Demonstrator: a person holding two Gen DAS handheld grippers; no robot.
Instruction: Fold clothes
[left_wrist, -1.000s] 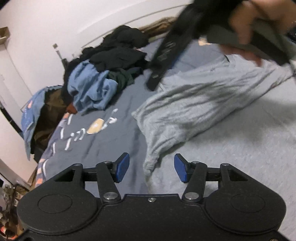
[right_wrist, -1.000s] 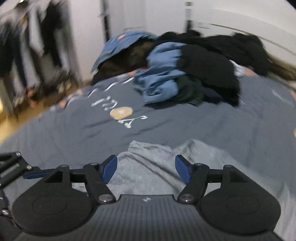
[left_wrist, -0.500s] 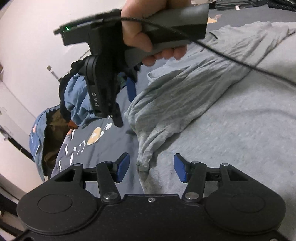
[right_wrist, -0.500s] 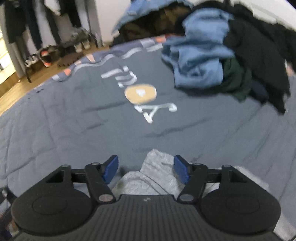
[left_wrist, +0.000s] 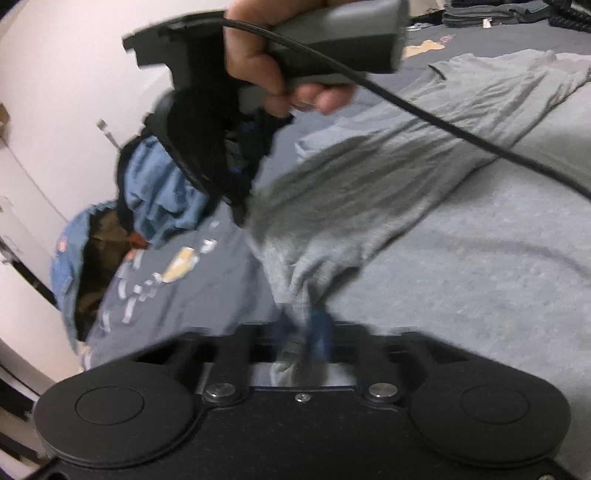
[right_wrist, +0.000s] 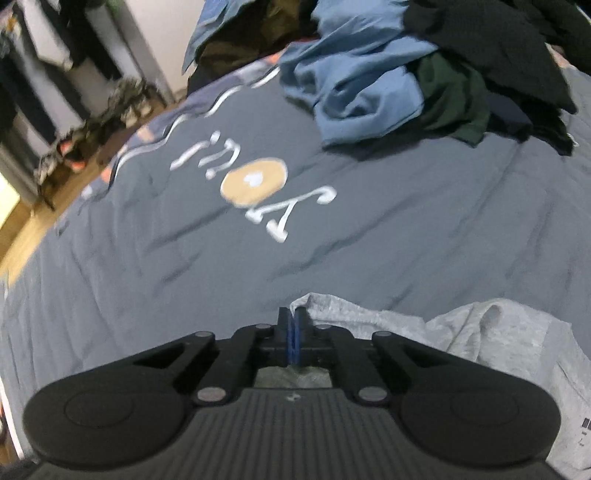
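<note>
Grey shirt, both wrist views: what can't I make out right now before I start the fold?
- Left gripper pads: motion blur smears them; grey shirt cloth sits between them, but how deep is unclear.
- Right gripper: shut at the shirt's edge; its own body hides the cloth caught.
- Shirt's right part: cut off by the left wrist view's right edge.
- Sleeve end near the clothes pile: covered by the right hand and its gripper.
</note>
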